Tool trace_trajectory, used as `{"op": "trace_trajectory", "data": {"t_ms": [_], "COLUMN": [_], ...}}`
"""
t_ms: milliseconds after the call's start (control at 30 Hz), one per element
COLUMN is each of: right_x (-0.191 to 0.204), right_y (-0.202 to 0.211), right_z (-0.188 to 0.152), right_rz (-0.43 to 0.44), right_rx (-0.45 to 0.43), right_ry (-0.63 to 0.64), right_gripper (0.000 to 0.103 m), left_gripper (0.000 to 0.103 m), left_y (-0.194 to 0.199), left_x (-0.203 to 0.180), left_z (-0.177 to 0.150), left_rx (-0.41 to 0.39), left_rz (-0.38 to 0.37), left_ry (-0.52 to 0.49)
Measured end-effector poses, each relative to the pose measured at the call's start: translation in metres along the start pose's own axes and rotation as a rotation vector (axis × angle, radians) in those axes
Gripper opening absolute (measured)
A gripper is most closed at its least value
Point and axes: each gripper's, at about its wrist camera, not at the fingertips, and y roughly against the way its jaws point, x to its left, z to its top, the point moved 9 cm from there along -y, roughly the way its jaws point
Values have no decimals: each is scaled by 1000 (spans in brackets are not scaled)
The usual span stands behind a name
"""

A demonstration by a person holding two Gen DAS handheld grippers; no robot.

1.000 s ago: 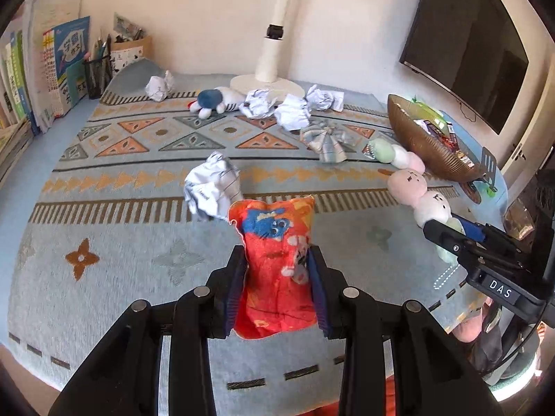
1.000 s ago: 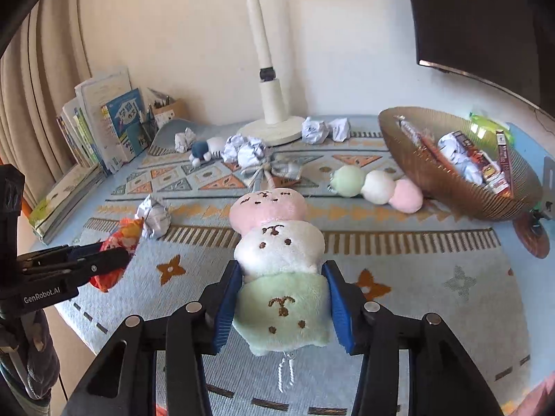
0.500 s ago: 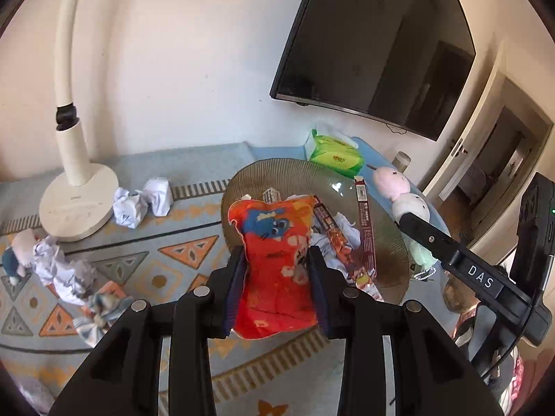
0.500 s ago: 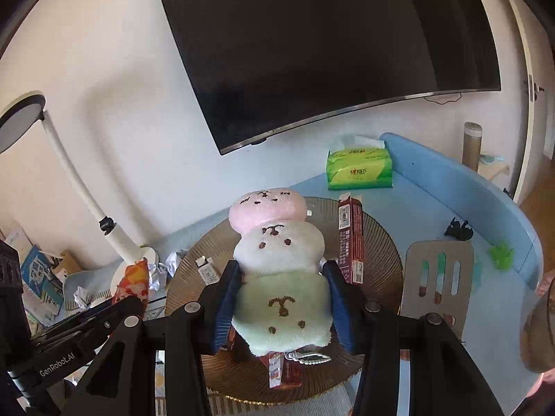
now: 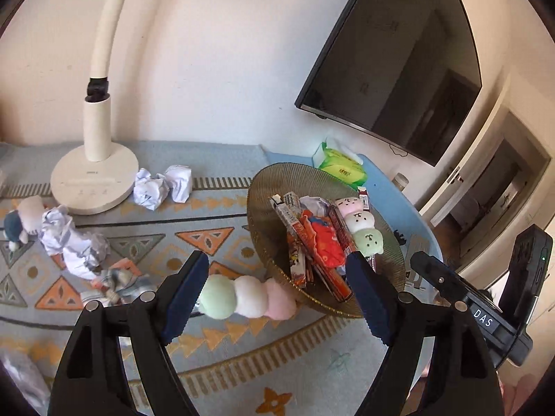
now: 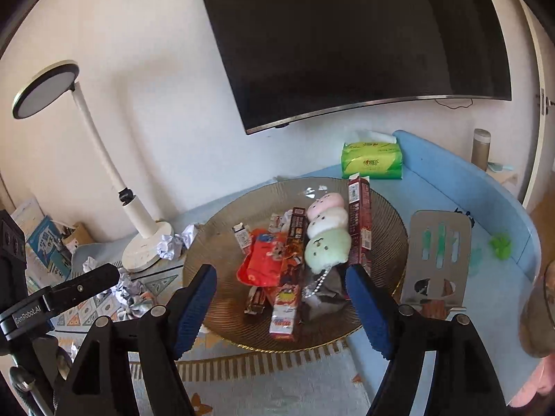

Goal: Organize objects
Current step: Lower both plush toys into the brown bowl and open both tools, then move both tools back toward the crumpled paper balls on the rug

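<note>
The red snack pouch lies in the brown ribbed bowl among snack boxes. Beside it rests the pink, white and green dango plush. My left gripper hovers before the bowl, its jaws opening with nothing gripped. A second dango plush lies on the patterned mat below it, against the bowl's rim. In the right wrist view my right gripper hangs over the bowl, jaws opening and empty, with the plush and the pouch beyond its tips.
A white desk lamp stands at the back left with crumpled paper balls around it. A green tissue pack sits behind the bowl, a slotted metal spatula to its right. A dark screen hangs on the wall.
Both grippers carried their loads from the mat over to the bowl, then spread their jaws. The red pouch and the dango plush have left the grippers and now lie in the bowl.
</note>
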Motion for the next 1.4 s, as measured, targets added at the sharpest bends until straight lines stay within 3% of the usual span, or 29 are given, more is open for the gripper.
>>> {"op": "trace_trajectory", "data": {"t_ms": [200, 267, 333, 367, 500, 533, 700, 800, 1000, 1100, 1400], "right_x": [94, 121, 143, 152, 172, 172, 162, 147, 148, 149, 154], "right_y": [7, -3, -17, -25, -57, -63, -82, -95, -95, -96, -98], "right_z": [-51, -76, -100, -111, -147, -154, -162, -164, -164, -165, -170], "right_rz": [126, 146, 166, 167, 139, 135, 131, 99, 67, 67, 70], "right_rx": [36, 81, 124, 142, 190, 207, 313, 380, 377, 387, 406], "right_ry": [203, 269, 313, 335, 404, 408, 364, 288, 314, 322, 348], "right_gripper": [88, 88, 88, 88, 88, 88, 88, 88, 90, 96, 103], "left_gripper": [83, 89, 103, 103, 102, 101, 101, 102, 102, 102, 102], "left_y": [105, 138, 164, 175, 188, 185, 170, 167, 152, 149, 148], "left_x": [62, 97, 133, 154, 233, 248, 295, 288, 277, 281, 286], "left_z": [-29, -40, -52, -58, -84, -91, -118, -117, -121, -123, -126], "left_rx": [-129, -169, -196, -207, -173, -149, -97, -95, -23, 7, 27], "left_rz": [155, 264, 345, 390, 629, 652, 664, 625, 713, 747, 741], "left_ry": [24, 49, 92, 115, 140, 152, 231, 202, 115, 113, 152]}}
